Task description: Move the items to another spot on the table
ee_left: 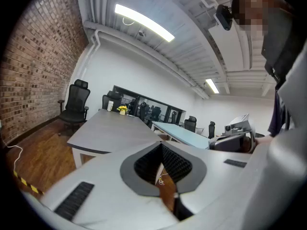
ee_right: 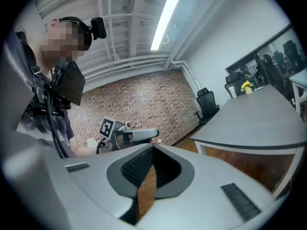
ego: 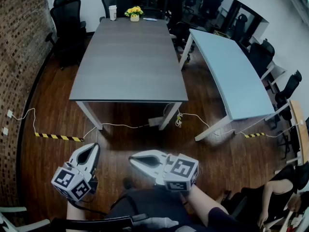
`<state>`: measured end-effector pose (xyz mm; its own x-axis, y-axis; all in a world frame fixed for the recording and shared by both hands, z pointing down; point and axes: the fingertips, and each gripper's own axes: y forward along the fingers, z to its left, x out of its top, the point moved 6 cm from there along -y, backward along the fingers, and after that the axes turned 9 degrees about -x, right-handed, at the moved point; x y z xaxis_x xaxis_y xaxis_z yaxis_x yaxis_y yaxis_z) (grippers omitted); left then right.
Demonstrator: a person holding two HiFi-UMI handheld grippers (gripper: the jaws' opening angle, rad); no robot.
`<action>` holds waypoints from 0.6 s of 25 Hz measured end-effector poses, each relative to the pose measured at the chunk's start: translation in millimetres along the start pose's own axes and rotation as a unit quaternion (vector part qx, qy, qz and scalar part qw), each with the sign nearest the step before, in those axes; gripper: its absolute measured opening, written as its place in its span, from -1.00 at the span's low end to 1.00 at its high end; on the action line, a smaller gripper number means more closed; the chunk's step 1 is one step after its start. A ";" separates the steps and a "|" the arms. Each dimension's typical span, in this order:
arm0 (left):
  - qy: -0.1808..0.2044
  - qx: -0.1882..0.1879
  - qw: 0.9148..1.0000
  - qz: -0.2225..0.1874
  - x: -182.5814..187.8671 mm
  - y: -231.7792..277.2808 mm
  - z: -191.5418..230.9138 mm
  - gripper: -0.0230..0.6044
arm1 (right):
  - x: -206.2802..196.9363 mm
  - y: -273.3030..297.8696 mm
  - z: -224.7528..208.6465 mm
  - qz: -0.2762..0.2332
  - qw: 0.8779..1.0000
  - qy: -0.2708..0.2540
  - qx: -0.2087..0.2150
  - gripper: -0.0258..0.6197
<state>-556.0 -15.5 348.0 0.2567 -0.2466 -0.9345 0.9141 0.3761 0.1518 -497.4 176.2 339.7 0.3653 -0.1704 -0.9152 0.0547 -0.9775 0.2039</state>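
Note:
A long grey table (ego: pixel 130 62) stands ahead of me. At its far end are a white cup (ego: pixel 112 12), a small pot of yellow flowers (ego: pixel 134 13) and a flat pale item (ego: pixel 150 19). My left gripper (ego: pixel 91 149) and right gripper (ego: pixel 133 159) hang over the wooden floor, well short of the table's near edge. Both are shut with nothing between the jaws. The left gripper view looks past its shut left gripper (ee_left: pixel 160 145) to the flowers (ee_left: pixel 123 110) far off. In the right gripper view the shut right gripper (ee_right: pixel 152 147) points across me, with the flowers (ee_right: pixel 246 86) at the right.
A light blue table (ego: pixel 231 76) stands to the right of the grey one. Black office chairs (ego: pixel 67 23) ring the far end. Cables (ego: pixel 120 125) and yellow-black tape (ego: pixel 58 137) lie on the floor. A brick wall (ego: pixel 19 42) runs along the left. A person (ego: pixel 275 192) sits at the lower right.

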 end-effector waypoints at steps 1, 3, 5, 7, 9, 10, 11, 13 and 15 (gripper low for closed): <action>0.001 0.004 1.000 -0.002 2.5 -9.9 11.8 -0.90 | 4.1 14.8 7.3 0.003 1.000 -0.007 0.006 -0.96; 0.000 0.014 1.000 -0.009 6.6 -30.1 32.7 -0.90 | 11.0 41.7 21.0 0.012 1.000 -0.018 0.017 -0.96; -0.004 0.028 0.999 -0.019 8.1 -51.2 47.6 -0.90 | 12.9 62.9 28.9 0.025 0.999 -0.031 0.027 -0.96; -0.010 0.048 0.998 -0.027 7.3 -71.8 59.4 -0.90 | 11.4 81.4 29.4 0.036 0.997 -0.049 0.038 -0.96; -0.015 0.069 0.997 -0.033 6.1 -90.2 71.3 -0.90 | 15.4 100.2 32.9 0.045 0.996 -0.057 0.052 -0.96; -0.019 0.078 0.996 -0.037 5.8 -97.9 76.9 -0.90 | 19.4 109.1 36.6 0.050 0.995 -0.056 0.060 -0.96; -0.023 0.085 0.995 -0.043 5.5 -104.2 81.5 -0.90 | 22.8 116.9 39.8 0.055 0.995 -0.056 0.067 -0.96; -0.034 0.096 0.993 -0.056 4.1 -112.5 87.2 -0.90 | 25.4 127.5 43.0 0.062 0.993 -0.061 0.080 -0.96; -0.039 0.107 0.992 -0.059 1.9 -115.5 90.2 -0.90 | 25.0 133.1 42.8 0.066 0.992 -0.065 0.089 -0.96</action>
<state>-632.7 -140.0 357.7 0.1594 -0.3497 -0.9232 0.9829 0.1434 0.1154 -520.8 36.5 329.0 0.2357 -0.3021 -0.9237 -0.1548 -0.9500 0.2712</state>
